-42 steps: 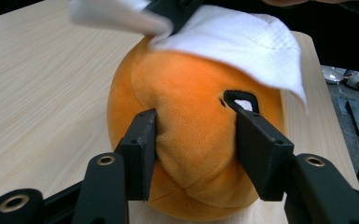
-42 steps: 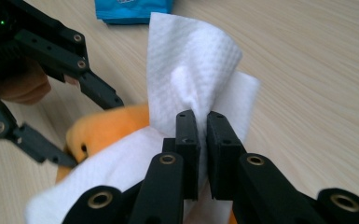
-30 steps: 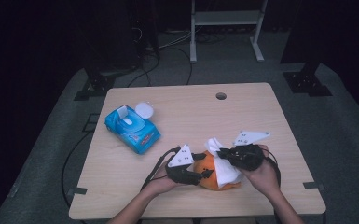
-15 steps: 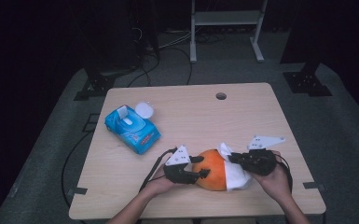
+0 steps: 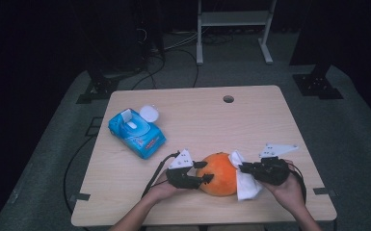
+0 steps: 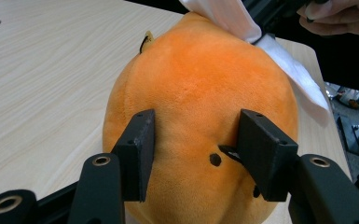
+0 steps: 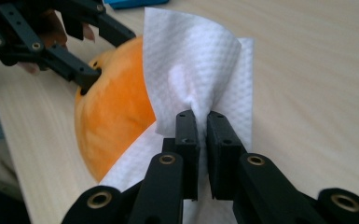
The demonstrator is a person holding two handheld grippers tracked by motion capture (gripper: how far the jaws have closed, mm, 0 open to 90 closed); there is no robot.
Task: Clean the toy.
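A round orange plush toy [image 5: 220, 173] lies near the table's front edge. My left gripper [image 5: 206, 172] grips it from the left, and in the left gripper view the two jaws press into the plush toy [image 6: 196, 84] on either side. My right gripper [image 5: 242, 168] is at the toy's right side, shut on a white paper tissue [image 5: 247, 185]. In the right gripper view the tissue [image 7: 196, 65] fans up from the closed jaws of my right gripper [image 7: 203, 126] and drapes against the orange plush toy [image 7: 114, 116].
A blue wipes pack [image 5: 136, 133] with its white lid flipped open lies at the table's left. The light wooden table [image 5: 250, 115] has a small round hole [image 5: 228, 98] near its far edge. Cables and a white rack stand on the floor beyond.
My right gripper has drawn the tissue from the toy's top down along its right side, toward the front right. The left gripper and the toy have hardly moved.
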